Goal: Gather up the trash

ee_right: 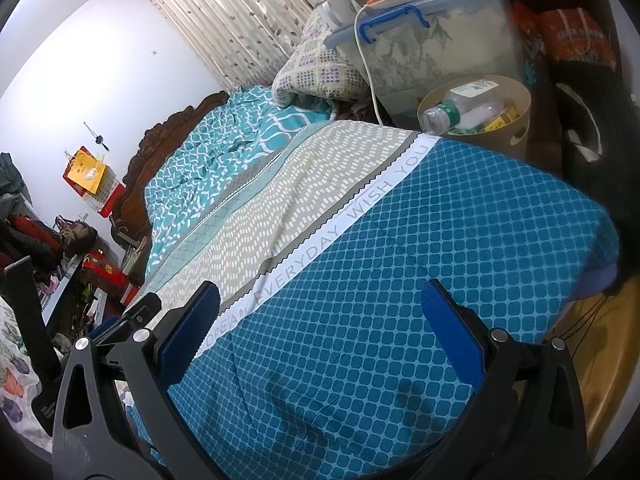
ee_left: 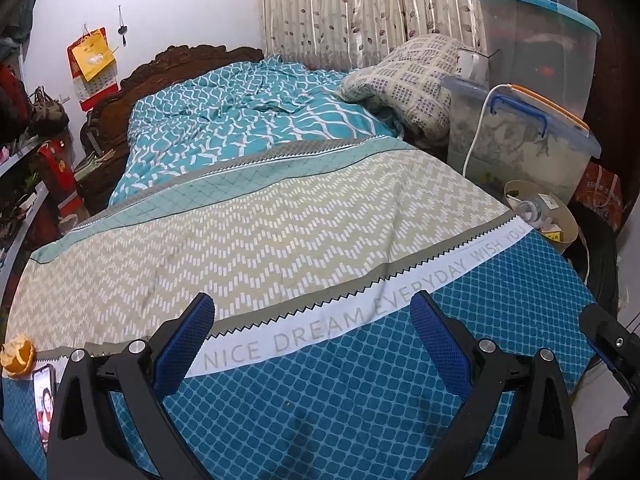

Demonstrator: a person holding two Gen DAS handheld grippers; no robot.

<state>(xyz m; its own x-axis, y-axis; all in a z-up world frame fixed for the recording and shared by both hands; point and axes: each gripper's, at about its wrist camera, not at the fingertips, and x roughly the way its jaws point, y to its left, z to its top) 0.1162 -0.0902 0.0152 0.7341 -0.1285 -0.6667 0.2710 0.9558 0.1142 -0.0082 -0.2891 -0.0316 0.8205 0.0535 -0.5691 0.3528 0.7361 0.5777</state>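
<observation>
Orange peel (ee_left: 17, 354) lies at the left edge of the bed (ee_left: 280, 216), just beside a lit phone (ee_left: 43, 408); the only loose trash seen on the cover. Left gripper (ee_left: 312, 340) hovers over the blue foot of the bed, fingers spread wide, nothing between them. Right gripper (ee_right: 320, 322) likewise apart and empty, over the same blue panel.

Beige bin (ee_right: 516, 120) stands off the bed's right side, near the foot corner, already holding a plastic bottle (ee_right: 444, 114) and packets.

Step, as I judge it: between pickups, hunting the next piece. Next move likely calls for the left gripper to swing left to the peel, closing on it without nudging the phone.

Bed cover is broad and open. Peel sits close to the mattress edge; a push could drop it. Bin is crowded by a storage box (ee_right: 432, 52) and a white cable (ee_right: 366, 68).
</observation>
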